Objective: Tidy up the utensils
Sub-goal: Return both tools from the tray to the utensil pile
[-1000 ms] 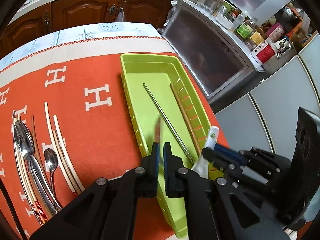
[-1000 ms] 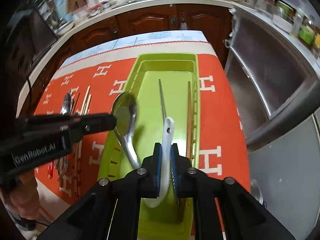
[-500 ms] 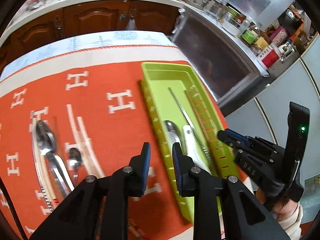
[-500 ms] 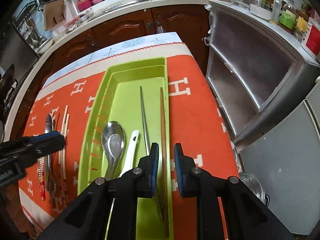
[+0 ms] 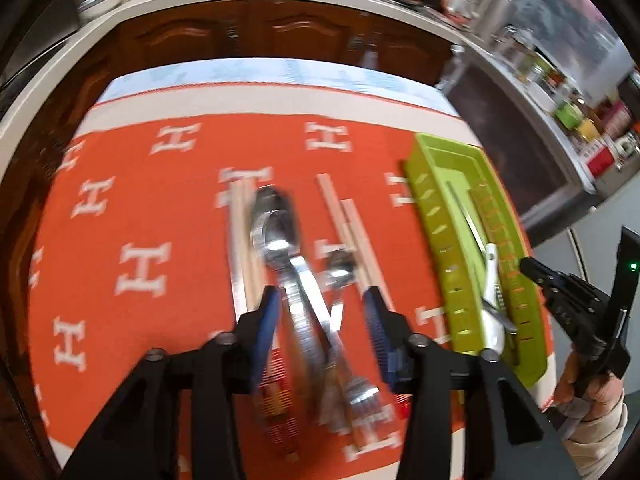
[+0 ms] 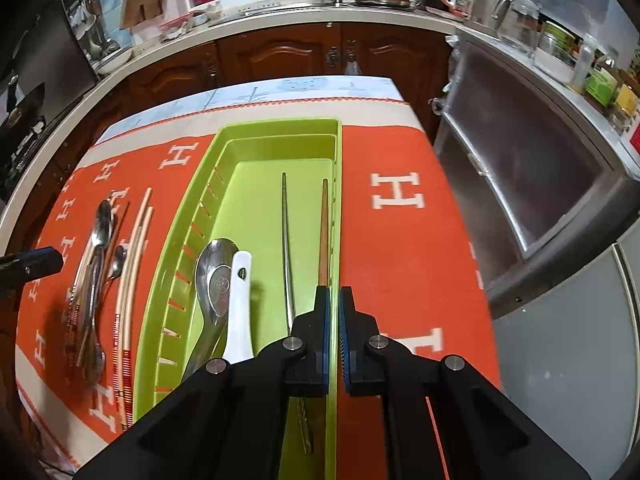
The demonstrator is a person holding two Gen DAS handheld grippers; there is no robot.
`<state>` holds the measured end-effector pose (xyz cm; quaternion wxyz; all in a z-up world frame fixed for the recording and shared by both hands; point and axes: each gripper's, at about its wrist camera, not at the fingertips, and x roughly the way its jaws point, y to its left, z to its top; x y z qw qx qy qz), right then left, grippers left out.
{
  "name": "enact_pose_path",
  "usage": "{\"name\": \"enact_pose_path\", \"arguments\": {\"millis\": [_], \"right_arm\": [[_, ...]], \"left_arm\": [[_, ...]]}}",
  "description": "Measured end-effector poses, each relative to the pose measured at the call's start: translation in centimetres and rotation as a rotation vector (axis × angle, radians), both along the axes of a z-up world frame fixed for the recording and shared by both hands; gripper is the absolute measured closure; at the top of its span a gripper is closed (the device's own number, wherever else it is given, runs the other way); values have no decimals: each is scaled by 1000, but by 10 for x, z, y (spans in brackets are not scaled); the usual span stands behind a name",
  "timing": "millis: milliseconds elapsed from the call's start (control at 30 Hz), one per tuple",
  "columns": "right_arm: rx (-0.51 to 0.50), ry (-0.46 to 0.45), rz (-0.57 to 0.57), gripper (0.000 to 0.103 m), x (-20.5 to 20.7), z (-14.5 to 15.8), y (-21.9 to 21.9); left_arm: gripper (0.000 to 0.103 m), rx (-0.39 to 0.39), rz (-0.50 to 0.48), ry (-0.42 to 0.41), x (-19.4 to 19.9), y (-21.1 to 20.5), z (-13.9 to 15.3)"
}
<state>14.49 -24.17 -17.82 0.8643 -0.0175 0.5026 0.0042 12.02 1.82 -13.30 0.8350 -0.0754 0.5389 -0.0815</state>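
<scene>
A lime green utensil tray (image 6: 280, 132) (image 5: 436, 200) lies on the orange table cloth. In it lie a metal spoon (image 6: 214, 276), a white ceramic spoon (image 6: 239, 308), a metal chopstick (image 6: 286, 248) and a wooden chopstick (image 6: 323, 232). Left of the tray lies a pile of metal spoons (image 5: 280, 236) (image 6: 100, 232) and pale chopsticks (image 5: 344, 220) (image 6: 138, 236). My left gripper (image 5: 320, 308) is open, its fingers either side of the spoon pile, empty. My right gripper (image 6: 333, 312) is shut and empty above the tray's near right rim.
The table (image 6: 400, 240) ends at a drop on the right, beside a steel appliance (image 6: 520, 168). Dark wooden cabinets (image 6: 280, 52) and a cluttered counter (image 6: 240, 12) run behind. The left wrist view is motion-blurred.
My left gripper has let the metal spoon go into the tray, swung left over the spoon pile and opened wide. My right gripper has released the white spoon into the tray and closed.
</scene>
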Motion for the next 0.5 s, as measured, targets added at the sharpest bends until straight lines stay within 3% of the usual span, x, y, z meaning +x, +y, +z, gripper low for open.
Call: {"name": "enact_pose_path", "arguments": {"millis": [233, 367, 500], "right_arm": [[46, 22, -61, 97, 0, 4, 3], [31, -25, -101, 96, -8, 22, 7], [119, -60, -76, 96, -19, 45, 24]], "left_arm": [[49, 32, 42, -14, -21, 33, 5], [45, 29, 56, -25, -29, 46, 6], [45, 17, 71, -3, -28, 52, -5]]}}
